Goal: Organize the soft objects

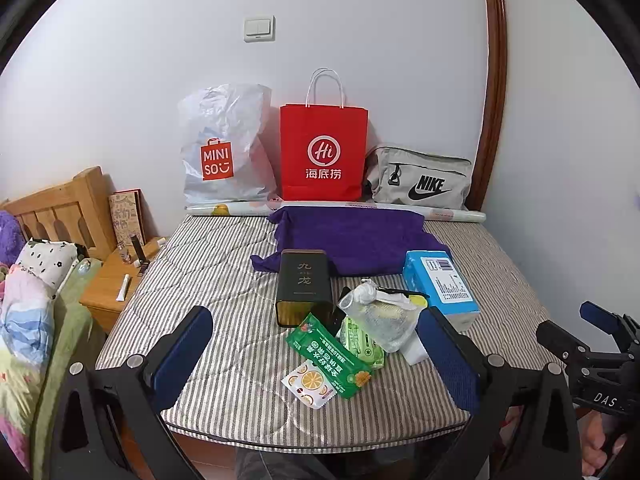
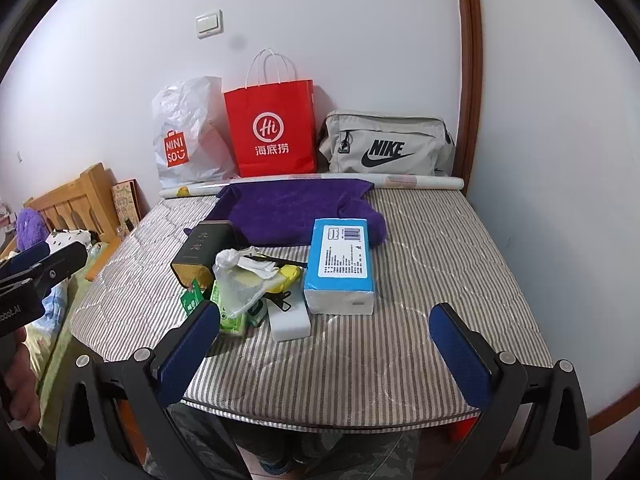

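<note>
Striped mattress pad (image 2: 360,344) below white wall (image 2: 360,40), perhaps bedroom.

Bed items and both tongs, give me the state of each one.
Left tongs: open, empty.
Right tongs: open, empty.
Purple towel: spread flat, rumpled.
Red bag: upright against wall.
Nike bag: zipped, leaning on wall.
Black tin: lying down.
Tissue pack: lying, sealed.
</note>
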{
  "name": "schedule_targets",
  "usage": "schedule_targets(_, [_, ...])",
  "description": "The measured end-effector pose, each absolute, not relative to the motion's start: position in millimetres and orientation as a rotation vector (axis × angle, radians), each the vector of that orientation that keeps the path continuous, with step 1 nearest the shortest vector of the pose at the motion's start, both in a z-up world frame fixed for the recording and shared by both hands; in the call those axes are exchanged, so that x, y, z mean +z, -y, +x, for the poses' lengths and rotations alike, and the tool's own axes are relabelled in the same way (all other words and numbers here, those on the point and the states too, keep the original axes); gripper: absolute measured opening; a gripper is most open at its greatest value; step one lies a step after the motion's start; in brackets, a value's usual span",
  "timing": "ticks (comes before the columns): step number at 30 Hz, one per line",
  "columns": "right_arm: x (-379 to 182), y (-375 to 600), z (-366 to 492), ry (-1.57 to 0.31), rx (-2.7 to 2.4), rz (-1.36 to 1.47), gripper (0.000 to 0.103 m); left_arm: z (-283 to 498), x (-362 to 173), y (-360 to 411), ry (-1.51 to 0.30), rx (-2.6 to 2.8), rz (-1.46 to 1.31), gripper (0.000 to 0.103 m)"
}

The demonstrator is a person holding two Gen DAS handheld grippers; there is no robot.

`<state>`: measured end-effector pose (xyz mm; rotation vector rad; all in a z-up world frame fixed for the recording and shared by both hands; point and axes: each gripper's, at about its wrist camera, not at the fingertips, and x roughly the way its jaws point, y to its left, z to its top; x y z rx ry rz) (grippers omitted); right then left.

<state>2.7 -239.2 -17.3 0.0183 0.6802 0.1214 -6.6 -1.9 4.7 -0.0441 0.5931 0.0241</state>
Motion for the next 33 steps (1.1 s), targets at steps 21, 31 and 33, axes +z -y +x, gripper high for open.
schedule_targets(21, [-15.8,237.6,0.6,-0.675,0.123,0.009,0.103,-6.8,3.5,0.6,-0.596,0.029,-0.034,0.103])
schedule_targets(31, [-16.4,239.5,1.1,-0.675,0.121,0.009,0.103,-6.9,2.4,1.9,-0.596,0.028,-0.031,0.103])
schedule_targets(33, [-16.4,239.0,0.6,-0.671,0.120,0.009,0.103,-6.9,2.4,1.7,-0.595,0.027,-0.033,0.103])
